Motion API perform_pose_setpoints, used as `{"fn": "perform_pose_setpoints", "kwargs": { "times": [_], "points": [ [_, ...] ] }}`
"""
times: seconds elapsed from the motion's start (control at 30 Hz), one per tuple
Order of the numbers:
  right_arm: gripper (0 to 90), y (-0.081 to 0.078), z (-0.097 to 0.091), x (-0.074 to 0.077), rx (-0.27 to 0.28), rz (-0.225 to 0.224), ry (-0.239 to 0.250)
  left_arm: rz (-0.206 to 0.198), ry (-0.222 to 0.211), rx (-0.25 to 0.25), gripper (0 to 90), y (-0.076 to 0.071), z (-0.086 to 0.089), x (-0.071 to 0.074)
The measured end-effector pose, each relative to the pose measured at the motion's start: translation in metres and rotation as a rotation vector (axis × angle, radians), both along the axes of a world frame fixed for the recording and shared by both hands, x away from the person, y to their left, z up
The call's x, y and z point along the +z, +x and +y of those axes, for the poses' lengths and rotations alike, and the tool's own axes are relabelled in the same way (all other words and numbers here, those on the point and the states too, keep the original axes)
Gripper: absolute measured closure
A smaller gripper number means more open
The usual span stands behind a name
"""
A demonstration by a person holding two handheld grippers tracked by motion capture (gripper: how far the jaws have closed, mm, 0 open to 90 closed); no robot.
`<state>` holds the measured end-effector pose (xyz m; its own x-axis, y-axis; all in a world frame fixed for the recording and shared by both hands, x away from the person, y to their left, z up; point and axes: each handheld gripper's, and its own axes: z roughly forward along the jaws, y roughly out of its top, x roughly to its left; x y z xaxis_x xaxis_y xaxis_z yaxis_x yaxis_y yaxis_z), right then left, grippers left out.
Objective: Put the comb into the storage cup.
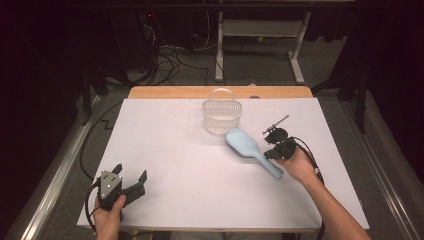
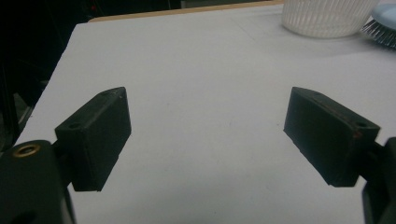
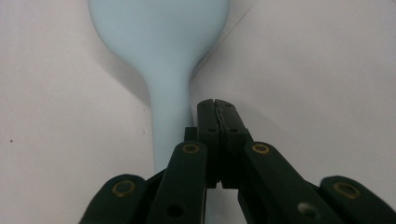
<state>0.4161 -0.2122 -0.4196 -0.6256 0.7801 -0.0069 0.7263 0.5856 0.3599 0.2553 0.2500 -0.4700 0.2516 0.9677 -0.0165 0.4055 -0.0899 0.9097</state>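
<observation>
Reaching for brush handle | hairbrush lies on counter just in front of basket | right claw fully closed beside handle, gripping nothing; I must open it, straddle handle | left claw wide open, idle

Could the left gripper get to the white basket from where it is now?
Probably yes: the left gripper is open, holds nothing, and only bare table lies between it and the white basket.

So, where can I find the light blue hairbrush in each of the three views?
High view: hairbrush right of centre, just below the white basket.
Left gripper view: its bristled edge at the top right corner, beside the basket.
Right gripper view: its handle runs up the middle.
Shared landmark: the white table sheet.
</observation>
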Motion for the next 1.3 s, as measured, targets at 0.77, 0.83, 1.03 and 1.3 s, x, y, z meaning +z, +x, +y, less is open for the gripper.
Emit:
{"fn": "perform_pose_setpoints", "kwargs": {
  "times": [0.77, 0.83, 1.03, 1.3],
  "points": [
    [87.8, -0.012, 0.0, 0.005, 0.016, -0.027, 0.032, -0.002, -0.001, 0.001, 15.5, -0.001, -0.001, 0.0],
    [87.7, -0.013, 0.001, 0.006, 0.014, -0.028, 0.035, -0.003, -0.001, 0.0, 15.5, -0.001, -0.001, 0.0],
    [84.4, -0.014, -0.001, 0.015, 0.01, -0.057, 0.054, -0.001, 0.0, -0.001, 15.5, -0.001, -0.002, 0.0],
    [72.2, -0.014, 0.008, 0.015, 0.024, -0.062, 0.063, 0.003, 0.001, -0.004, 15.5, 0.0, -0.002, 0.0]
  ]
}}
